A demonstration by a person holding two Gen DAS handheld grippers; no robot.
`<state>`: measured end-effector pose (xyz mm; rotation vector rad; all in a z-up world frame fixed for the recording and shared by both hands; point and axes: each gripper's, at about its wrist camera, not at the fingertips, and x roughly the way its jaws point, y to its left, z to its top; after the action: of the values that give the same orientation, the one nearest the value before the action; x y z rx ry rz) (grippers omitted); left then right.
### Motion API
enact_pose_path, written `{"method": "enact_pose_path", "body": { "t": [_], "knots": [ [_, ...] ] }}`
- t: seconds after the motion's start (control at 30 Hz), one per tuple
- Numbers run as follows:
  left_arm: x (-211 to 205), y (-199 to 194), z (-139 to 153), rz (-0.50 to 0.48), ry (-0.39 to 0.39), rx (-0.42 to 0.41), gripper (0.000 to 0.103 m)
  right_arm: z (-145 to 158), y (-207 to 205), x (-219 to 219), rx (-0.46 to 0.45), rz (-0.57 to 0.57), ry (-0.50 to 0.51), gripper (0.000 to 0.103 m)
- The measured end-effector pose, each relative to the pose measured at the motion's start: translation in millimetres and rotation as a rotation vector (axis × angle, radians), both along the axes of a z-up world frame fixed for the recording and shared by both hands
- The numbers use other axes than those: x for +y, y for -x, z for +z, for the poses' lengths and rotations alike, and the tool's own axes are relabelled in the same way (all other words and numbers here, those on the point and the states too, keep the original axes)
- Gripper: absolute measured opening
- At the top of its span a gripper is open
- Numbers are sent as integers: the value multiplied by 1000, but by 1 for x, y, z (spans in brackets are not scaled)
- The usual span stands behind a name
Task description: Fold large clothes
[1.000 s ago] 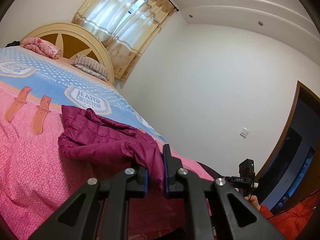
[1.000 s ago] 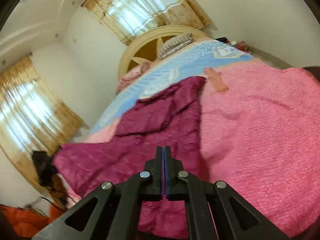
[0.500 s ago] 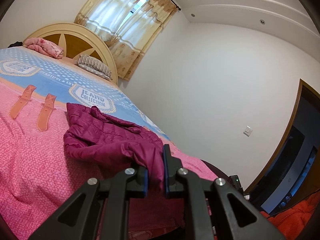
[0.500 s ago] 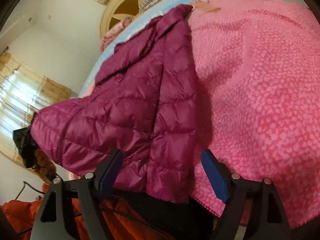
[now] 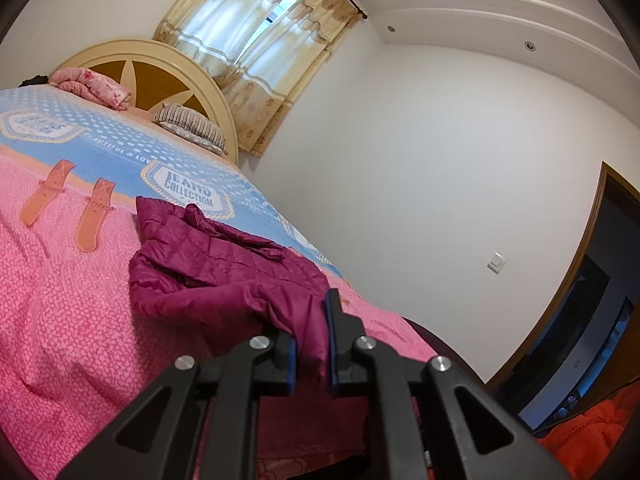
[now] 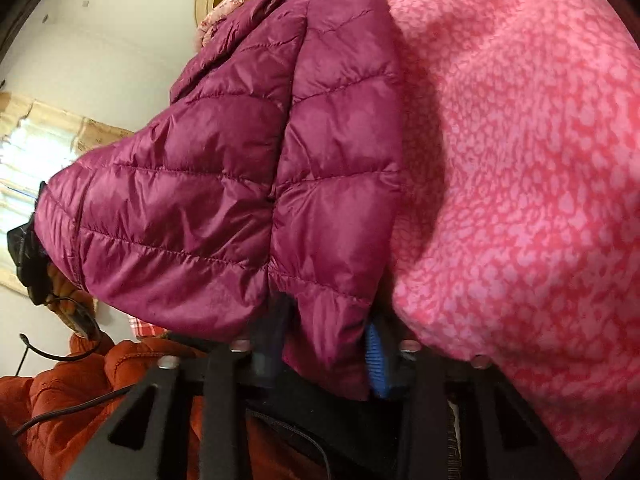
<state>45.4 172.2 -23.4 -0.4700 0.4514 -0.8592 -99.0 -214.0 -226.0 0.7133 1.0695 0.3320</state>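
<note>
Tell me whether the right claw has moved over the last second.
Yes. The right claw has closed in on the purple jacket hem at the edge of the pink blanket; its fingers, shut before, now straddle the hem.

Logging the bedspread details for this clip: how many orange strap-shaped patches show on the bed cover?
2. In the left wrist view, the left strap patch and the right strap patch lie side by side on the bedspread, left of the purple jacket. Others may be hidden.

Home bedroom: bed (image 5: 80,280), headboard (image 5: 160,76), curtains (image 5: 256,48).
</note>
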Motion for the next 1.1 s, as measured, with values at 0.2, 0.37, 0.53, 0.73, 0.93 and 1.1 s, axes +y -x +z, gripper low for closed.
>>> {"method": "enact_pose_path", "body": {
  "t": [0.2,0.37,0.53,0.73,0.93,1.1],
  "knots": [
    [0,-3,8,16,-9,-4,12,40,5,-8,-151,-20,-102,3],
    [-12,-29,27,52,-91,-13,12,98,-19,-41,-285,-96,-159,3],
    [-26,-87,40,102,-147,59,12,142,-64,-78,-354,-175,-153,3],
    [-32,-170,29,195,-182,193,12,170,-145,-104,-356,-251,-151,3],
    [-50,-248,-4,246,-272,305,12,174,-237,-129,-305,-333,-62,3],
    [-63,-294,-39,257,-345,389,12,140,-296,-136,-229,-346,7,3]
  ]
}}
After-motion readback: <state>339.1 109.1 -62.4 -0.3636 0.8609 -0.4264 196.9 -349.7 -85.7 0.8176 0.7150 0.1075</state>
